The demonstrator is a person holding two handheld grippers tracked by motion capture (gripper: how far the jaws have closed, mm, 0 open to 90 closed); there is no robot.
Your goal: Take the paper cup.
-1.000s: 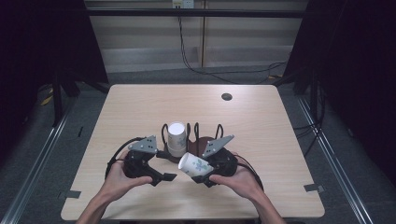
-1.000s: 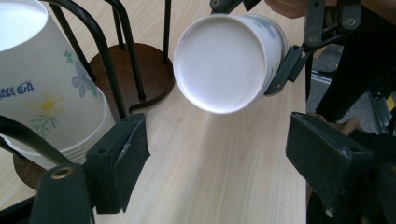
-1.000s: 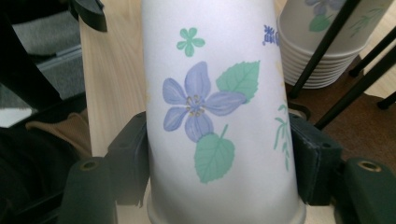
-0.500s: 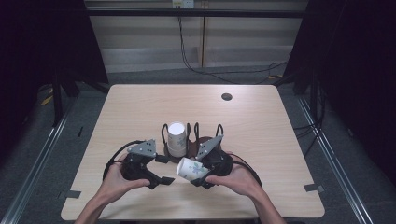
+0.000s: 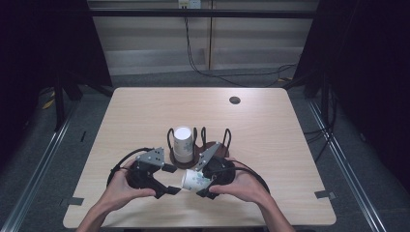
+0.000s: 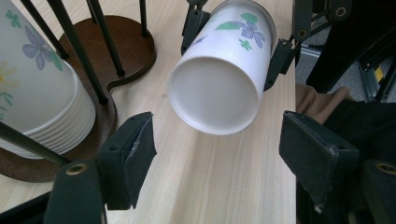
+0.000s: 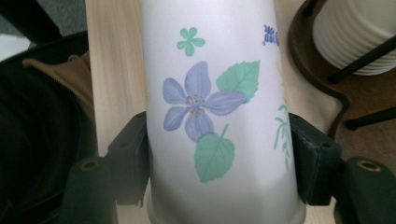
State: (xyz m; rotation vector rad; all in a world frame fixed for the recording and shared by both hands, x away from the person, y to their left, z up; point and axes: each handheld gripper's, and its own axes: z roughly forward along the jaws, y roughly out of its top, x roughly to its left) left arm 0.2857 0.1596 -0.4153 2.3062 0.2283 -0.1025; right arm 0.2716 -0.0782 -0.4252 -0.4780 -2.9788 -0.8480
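Right tool (image 5: 202, 186) clamped on floral paper cup (image 5: 195, 179), tipped sideways above worktop (image 5: 270, 140) beside cup rack (image 5: 212, 145). Left tool (image 5: 170, 180) half-open, jaws just closing — centre pads on cup base before squeezing, gently.

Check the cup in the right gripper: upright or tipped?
Tipped. The paper cup lies roughly level in the right gripper, its closed base facing the left gripper, above the table.

In the right gripper view we lose the top and rim of the paper cup (image 7: 219, 112) past the frame edges. Left of the left gripper (image 6: 217, 149), the cup stack (image 6: 39, 88) is cut off, its holder (image 6: 123, 51) partly hidden.
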